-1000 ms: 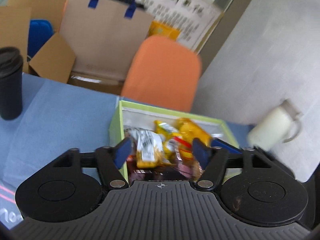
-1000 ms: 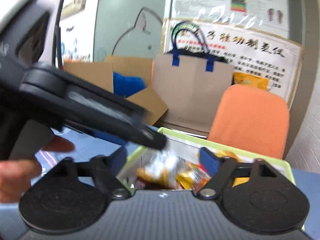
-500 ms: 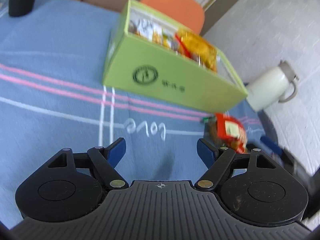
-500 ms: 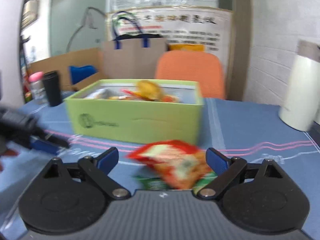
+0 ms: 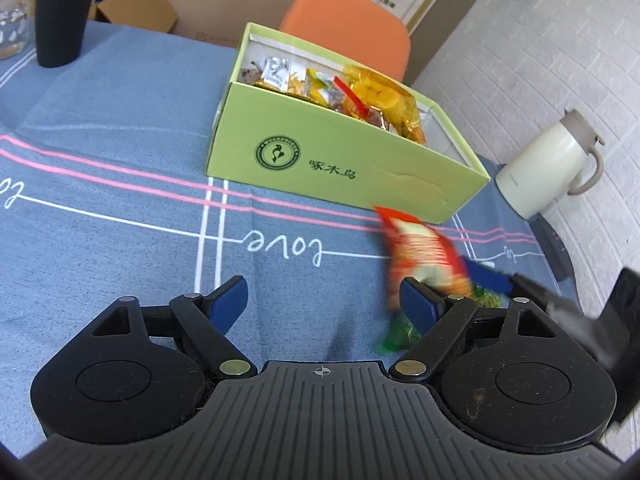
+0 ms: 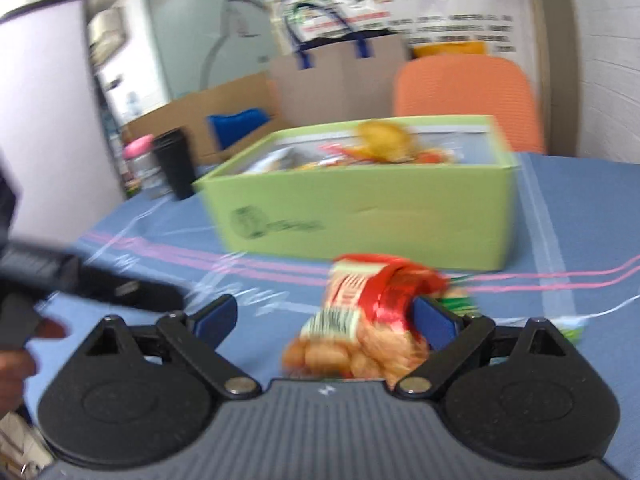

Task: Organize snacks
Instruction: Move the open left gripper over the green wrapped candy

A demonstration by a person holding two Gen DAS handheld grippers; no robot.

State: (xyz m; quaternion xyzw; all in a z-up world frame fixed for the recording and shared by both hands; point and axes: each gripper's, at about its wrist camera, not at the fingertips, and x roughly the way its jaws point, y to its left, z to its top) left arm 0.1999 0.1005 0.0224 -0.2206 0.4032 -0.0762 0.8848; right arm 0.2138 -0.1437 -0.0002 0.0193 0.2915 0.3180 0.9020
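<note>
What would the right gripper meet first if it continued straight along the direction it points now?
Probably the red snack bag, already lying between the open right gripper fingers, against the right one. Behind it stands the green box.

Blue tablecloth (image 5: 120, 128): green box (image 5: 344, 160), black tumbler (image 5: 60, 12), cream jug (image 5: 544, 164).

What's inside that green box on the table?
The green box holds a heap of snack packets, with a yellow bag of chips on top. Whatever lies beneath the heap is covered, and the near wall hides the bottom.
</note>
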